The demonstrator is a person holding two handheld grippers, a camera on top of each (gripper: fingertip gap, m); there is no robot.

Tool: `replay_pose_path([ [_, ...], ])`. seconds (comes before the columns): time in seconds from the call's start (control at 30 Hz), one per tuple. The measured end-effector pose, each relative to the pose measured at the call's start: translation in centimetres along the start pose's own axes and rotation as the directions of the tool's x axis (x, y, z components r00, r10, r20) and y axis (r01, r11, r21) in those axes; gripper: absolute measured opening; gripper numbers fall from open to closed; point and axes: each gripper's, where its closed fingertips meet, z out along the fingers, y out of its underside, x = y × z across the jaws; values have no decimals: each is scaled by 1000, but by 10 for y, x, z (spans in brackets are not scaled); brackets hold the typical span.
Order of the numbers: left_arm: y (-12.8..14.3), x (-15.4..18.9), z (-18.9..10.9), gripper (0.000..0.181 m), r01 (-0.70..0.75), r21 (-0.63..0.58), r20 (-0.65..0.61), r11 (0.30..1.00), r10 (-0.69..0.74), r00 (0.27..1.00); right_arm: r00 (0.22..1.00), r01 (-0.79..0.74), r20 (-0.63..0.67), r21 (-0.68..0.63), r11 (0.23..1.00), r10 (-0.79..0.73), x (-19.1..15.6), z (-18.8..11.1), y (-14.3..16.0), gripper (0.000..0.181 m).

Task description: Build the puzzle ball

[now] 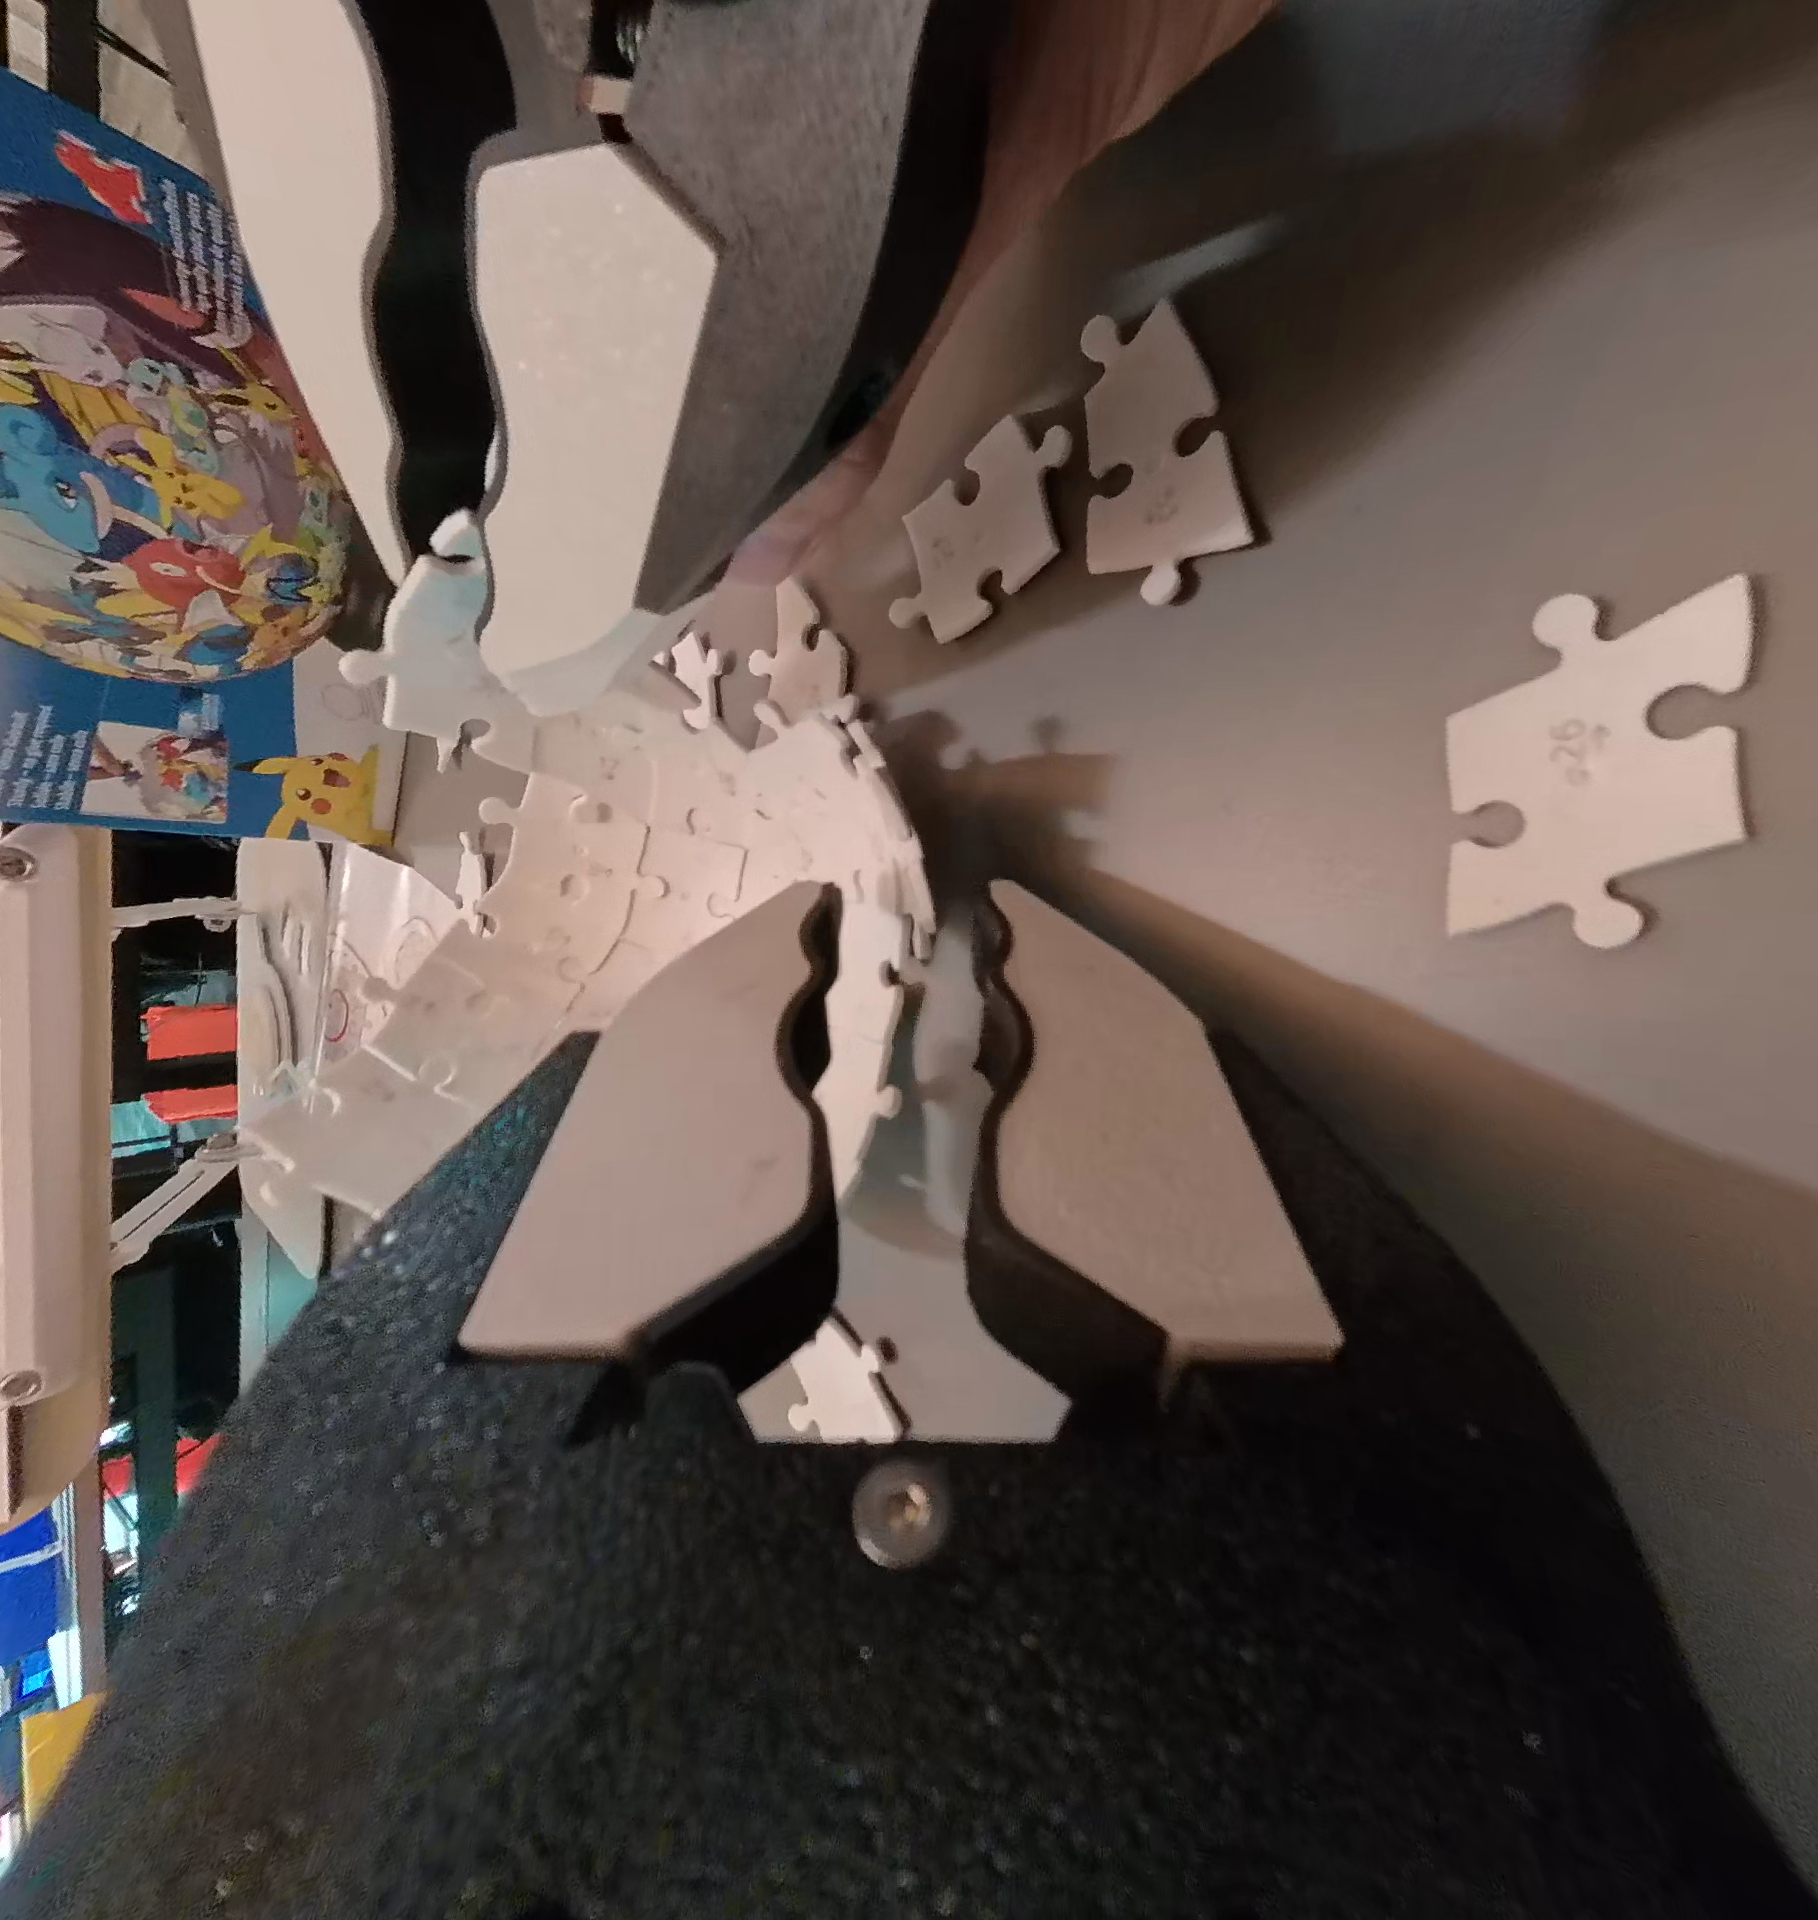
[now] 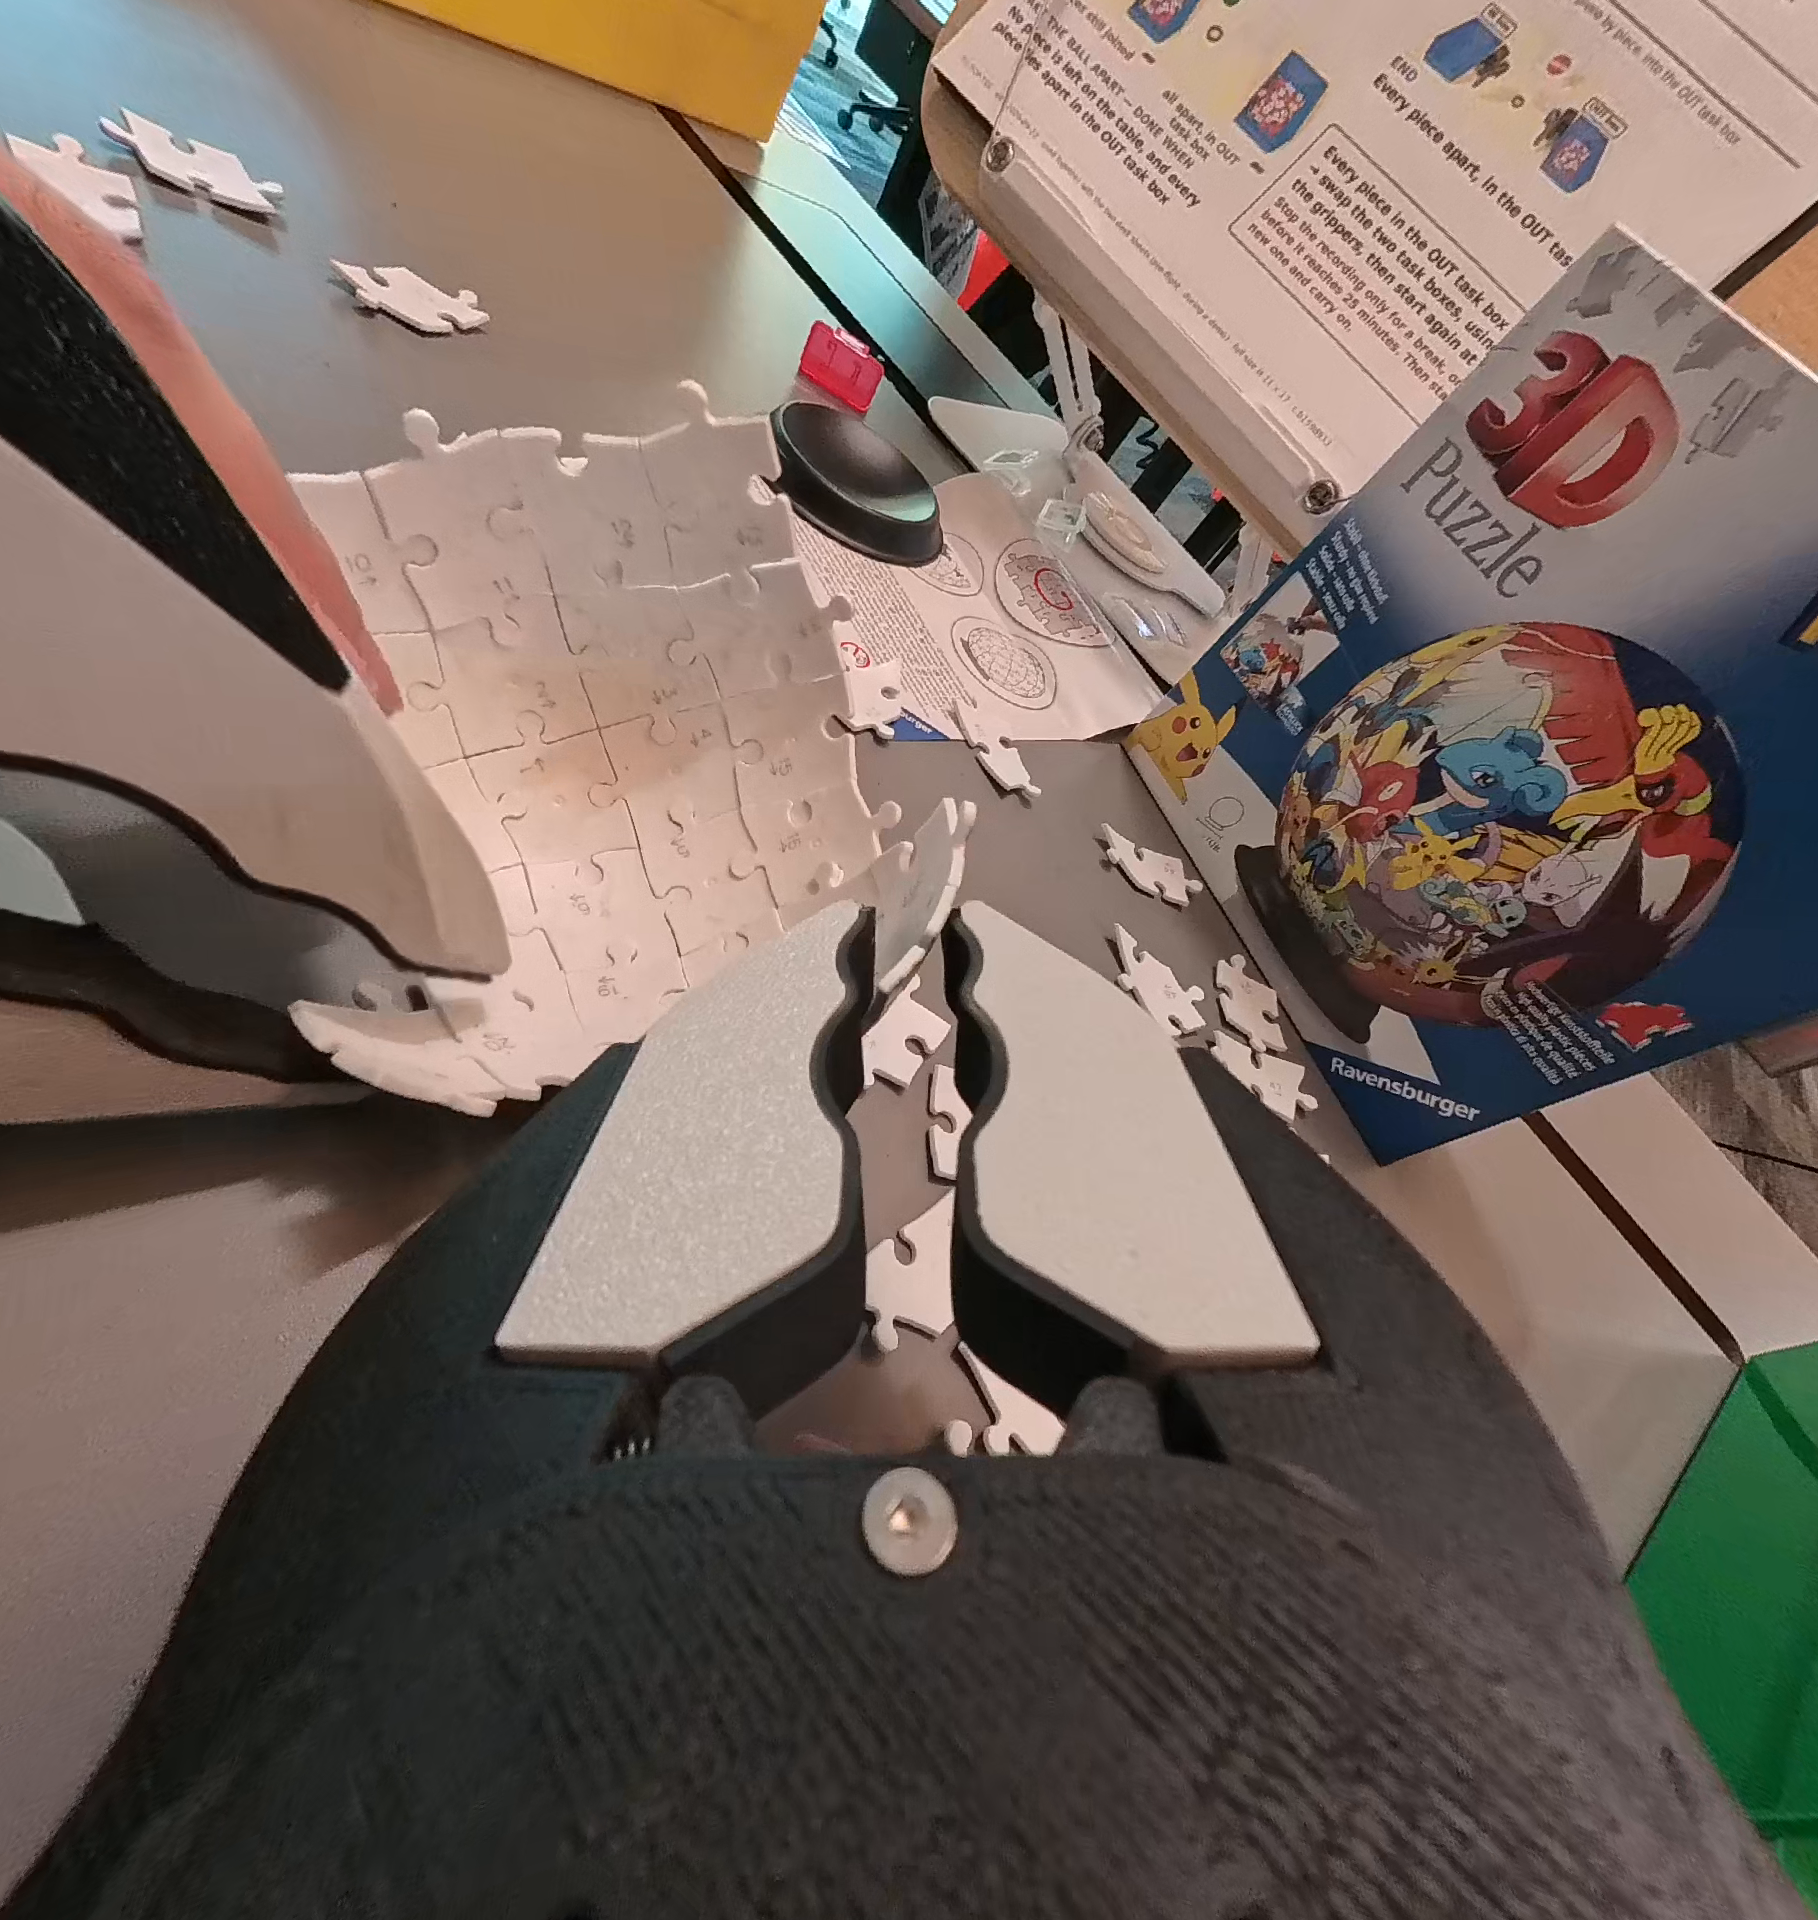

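Note:
A partly built white puzzle shell (image 2: 614,707), curved, with its blank numbered inner side facing me, also shows in the left wrist view (image 1: 676,831). My left gripper (image 1: 915,904) is shut on the shell's edge; in the right wrist view it (image 2: 437,971) clamps the lower left rim. My right gripper (image 2: 913,914) is shut on a single curved white piece (image 2: 920,883), held close to the shell's lower right edge. In the left wrist view the right gripper (image 1: 463,545) holds that piece (image 1: 427,644) against the shell's rim.
Loose white pieces lie on the grey table (image 2: 572,208): several to the right (image 2: 1154,977), some far back (image 2: 406,296), three in the left wrist view (image 1: 1596,758). The puzzle box (image 2: 1507,727), a black stand ring (image 2: 853,483), an instruction sheet (image 2: 988,623) and a green box (image 2: 1767,1558) are nearby.

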Motion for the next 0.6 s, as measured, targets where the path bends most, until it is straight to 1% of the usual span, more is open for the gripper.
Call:
replay_pose_path([
  [0.13, 1, 1, -9, 37, -3, 1, 1, 1000, 3, 1000, 1000, 13, -10, 0, 1000, -13, 1, 0, 0, 12],
  [0.2, -1, 0, -19, 42, 11, 28, -1, 1000, -11, 1000, 1000, 21, -15, 2, 1000, -21, 1, -1, 0, 12],
  [0.27, -6, -6, -33, 41, 76, 91, -10, 993, -76, 997, 999, 29, -18, 5, 1000, -29, 0, -1, 0, 12],
  [0.33, -11, -20, -47, 39, 223, 169, -48, 960, -218, 975, 999, 36, -18, 11, 999, -36, 0, -2, 0, 12],
  [0.4, -11, -43, -59, 40, 408, 218, -92, 886, -398, 913, 999, 39, -18, 15, 999, -39, 0, -2, -1, 13],
  [0.47, -3, -73, -68, 40, 562, 245, -100, 790, -556, 825, 999, 42, -20, 15, 999, -42, 0, -2, -1, 13],
  [0.5, 6, -86, -67, 39, 623, 227, -93, 748, -621, 779, 999, 43, -21, 15, 999, -43, 0, -2, -1, 13],
  [0.53, 18, -93, -63, 41, 675, 177, -94, 716, -670, 736, 999, 44, -22, 15, 999, -43, 0, -2, -1, 13],
  [0.6, 40, -95, -47, 42, 756, 45, -118, 654, -748, 654, 999, 44, -22, 14, 999, -44, 0, -2, -1, 13],
])
